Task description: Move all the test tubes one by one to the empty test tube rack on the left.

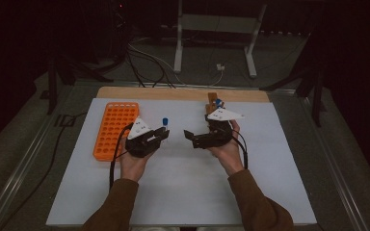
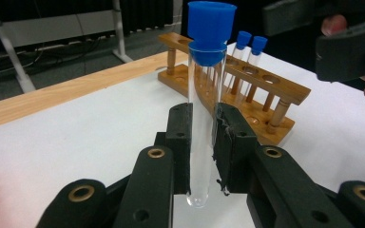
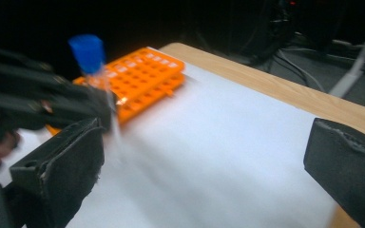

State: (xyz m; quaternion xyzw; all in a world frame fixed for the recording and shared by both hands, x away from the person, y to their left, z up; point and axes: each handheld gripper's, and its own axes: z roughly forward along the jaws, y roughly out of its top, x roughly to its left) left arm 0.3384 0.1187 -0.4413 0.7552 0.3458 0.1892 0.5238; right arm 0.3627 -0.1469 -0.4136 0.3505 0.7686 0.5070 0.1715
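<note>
A clear test tube with a blue cap [image 2: 206, 95] stands upright between the pads of my left gripper [image 2: 204, 142], which is shut on its lower half. From above, the same tube [image 1: 165, 124] and left gripper [image 1: 160, 135] sit right of the orange rack [image 1: 115, 127]. My right gripper [image 1: 195, 138] faces it from the right, a short way off, open with nothing between its jaws. In the right gripper view its jaws [image 3: 209, 161] stand wide apart, and the capped tube [image 3: 88, 52] shows beyond them in front of the orange rack [image 3: 142, 76].
A wooden tube rack [image 2: 247, 80] holding two blue-capped tubes [image 2: 247, 45] stands at the far edge of the white mat [image 1: 183, 187], behind the right hand. A wooden strip [image 1: 173, 93] borders the mat's far side. Cables and a white stand lie on the floor beyond.
</note>
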